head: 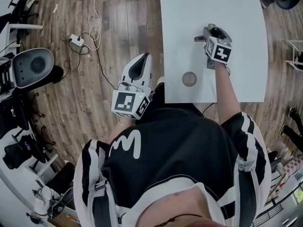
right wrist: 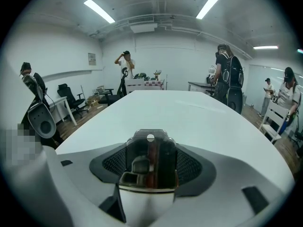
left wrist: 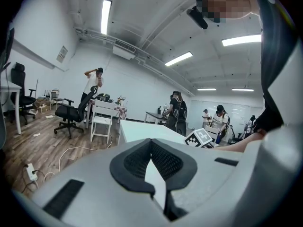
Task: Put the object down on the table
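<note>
Right gripper [head: 215, 33]: jaws pinch a small dark object [right wrist: 151, 160] between the ribbed pads. The object is see-through plastic with a metal piece low on its near side, and it stands upright in the grip. The gripper is over the near right part of the white table [head: 208, 8]. Cannot tell whether the object touches the tabletop.

Left gripper [head: 141, 64]: jaws pressed together at the tips, nothing between them. It is off the table, just beside its near left edge, over the wood floor [head: 118, 22].

On the table: a round gray cable port [head: 189, 78] near the front edge, between the two grippers.

On the floor to the left: a white power strip [head: 75, 40] with a trailing cable, and further left a gray office chair [head: 31, 66].

Gripper views: several people stand at the far end of the room, and one has a raised arm beside a white chair [left wrist: 102, 122]. Ceiling strip lights are on.
</note>
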### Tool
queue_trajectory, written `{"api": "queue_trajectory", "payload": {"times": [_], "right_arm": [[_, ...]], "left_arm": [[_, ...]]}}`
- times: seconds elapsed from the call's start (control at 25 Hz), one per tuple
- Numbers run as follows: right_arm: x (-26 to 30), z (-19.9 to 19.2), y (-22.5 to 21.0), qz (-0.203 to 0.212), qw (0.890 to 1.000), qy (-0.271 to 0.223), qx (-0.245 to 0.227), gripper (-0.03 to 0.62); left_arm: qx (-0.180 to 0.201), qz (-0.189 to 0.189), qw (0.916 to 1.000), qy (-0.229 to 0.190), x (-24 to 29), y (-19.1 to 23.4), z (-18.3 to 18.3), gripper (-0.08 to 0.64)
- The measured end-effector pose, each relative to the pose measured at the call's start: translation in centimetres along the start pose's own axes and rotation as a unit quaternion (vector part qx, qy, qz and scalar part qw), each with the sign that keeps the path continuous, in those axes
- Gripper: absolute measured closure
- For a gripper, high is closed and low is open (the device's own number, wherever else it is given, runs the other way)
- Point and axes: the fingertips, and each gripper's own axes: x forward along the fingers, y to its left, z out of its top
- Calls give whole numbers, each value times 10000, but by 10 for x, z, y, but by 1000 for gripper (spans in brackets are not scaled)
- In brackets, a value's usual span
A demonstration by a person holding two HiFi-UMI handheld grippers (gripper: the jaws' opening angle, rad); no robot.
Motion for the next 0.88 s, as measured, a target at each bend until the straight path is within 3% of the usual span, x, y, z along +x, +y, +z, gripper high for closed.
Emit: {"api": "queue_trajectory", "payload": {"times": [0.44, 0.6, 0.88], "right_arm": [[2, -6, -5, -229, 9995, 200, -7, 301], [-6, 2, -8, -296, 9995, -64, 69, 299], [-57, 9, 3, -67, 9965, -659, 505, 300]], "left_arm": [[84, -11, 9998, -187, -4, -3, 11, 555], [159, -48, 9993, -322, -2, -3, 19, 555], [242, -156, 9984, -497, -1, 6, 35, 555]]}}
